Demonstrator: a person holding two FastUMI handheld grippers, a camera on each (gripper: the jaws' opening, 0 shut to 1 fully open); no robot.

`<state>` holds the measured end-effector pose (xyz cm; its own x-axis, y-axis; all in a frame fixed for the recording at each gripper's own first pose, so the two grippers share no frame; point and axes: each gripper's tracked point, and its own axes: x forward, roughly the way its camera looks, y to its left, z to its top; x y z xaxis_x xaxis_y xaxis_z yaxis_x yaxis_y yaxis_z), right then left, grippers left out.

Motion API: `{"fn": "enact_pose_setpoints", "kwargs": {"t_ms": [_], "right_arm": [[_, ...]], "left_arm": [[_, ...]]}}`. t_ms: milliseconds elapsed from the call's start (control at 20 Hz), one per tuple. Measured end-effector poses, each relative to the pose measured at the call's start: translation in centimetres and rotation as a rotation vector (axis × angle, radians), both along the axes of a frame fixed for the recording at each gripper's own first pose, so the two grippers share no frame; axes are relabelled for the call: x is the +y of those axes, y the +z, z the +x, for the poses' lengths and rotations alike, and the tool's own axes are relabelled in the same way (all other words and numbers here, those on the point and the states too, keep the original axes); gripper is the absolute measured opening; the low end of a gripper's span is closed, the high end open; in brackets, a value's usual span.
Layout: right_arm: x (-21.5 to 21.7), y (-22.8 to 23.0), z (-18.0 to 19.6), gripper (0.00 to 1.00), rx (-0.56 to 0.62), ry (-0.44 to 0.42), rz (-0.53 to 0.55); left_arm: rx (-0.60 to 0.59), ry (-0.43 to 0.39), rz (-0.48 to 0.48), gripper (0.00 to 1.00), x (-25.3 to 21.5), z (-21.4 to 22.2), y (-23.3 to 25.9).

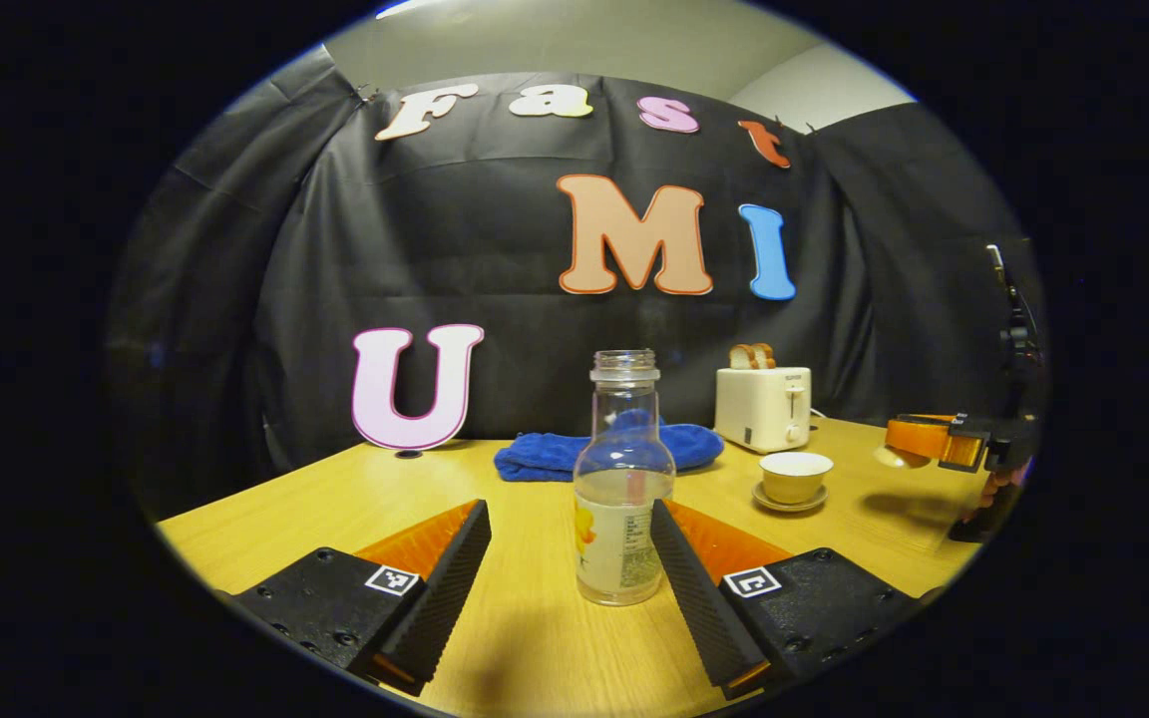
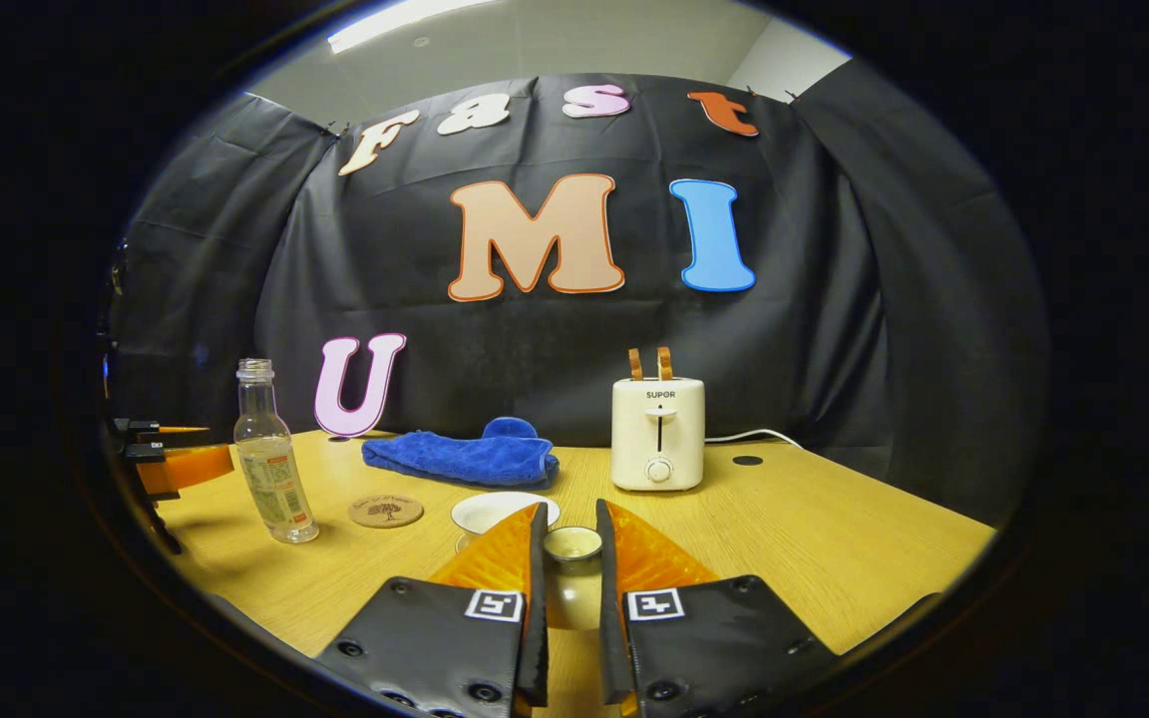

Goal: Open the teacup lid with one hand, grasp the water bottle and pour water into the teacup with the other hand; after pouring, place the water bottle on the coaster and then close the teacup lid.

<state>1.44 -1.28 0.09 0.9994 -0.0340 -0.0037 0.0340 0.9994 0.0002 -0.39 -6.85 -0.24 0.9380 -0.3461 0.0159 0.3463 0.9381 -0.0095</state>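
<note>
Bottle (image 1: 622, 479): clear, uncapped, upright (little water).
Left gripper (image 1: 571, 543): wide apart, flanking bottle, not touching.
Right gripper (image 2: 571, 548): pinching lid (image 2: 573, 543).
Cup (image 1: 795, 477): uncovered.

Capless water bottle (image 1: 623, 479) upright; teacup (image 1: 795, 476) open, lid (image 2: 573, 543) lifted.

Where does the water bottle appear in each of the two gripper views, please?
Left gripper view: water bottle stands centre, between the open left gripper fingers.
Right gripper view: it stands far left, beside the coaster.
Shared landmark: the toaster by the back wall.
</note>
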Motion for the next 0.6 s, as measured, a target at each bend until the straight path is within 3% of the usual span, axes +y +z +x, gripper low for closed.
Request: {"fn": "enact_pose_setpoints", "kwargs": {"t_ms": [300, 600], "right_arm": [[-0.2, 0.1, -0.7, 0.24, 0.000, 0.005, 0.000], [-0.3, 0.0, -1.1, 0.23, 0.004, 0.008, -0.001]], "left_arm": [[0.004, -0.077, 0.000, 0.94, -2.0, 0.6, -0.1], [0.071, -0.092, 0.028, 0.94, -3.4, 2.7, -1.2]]}}
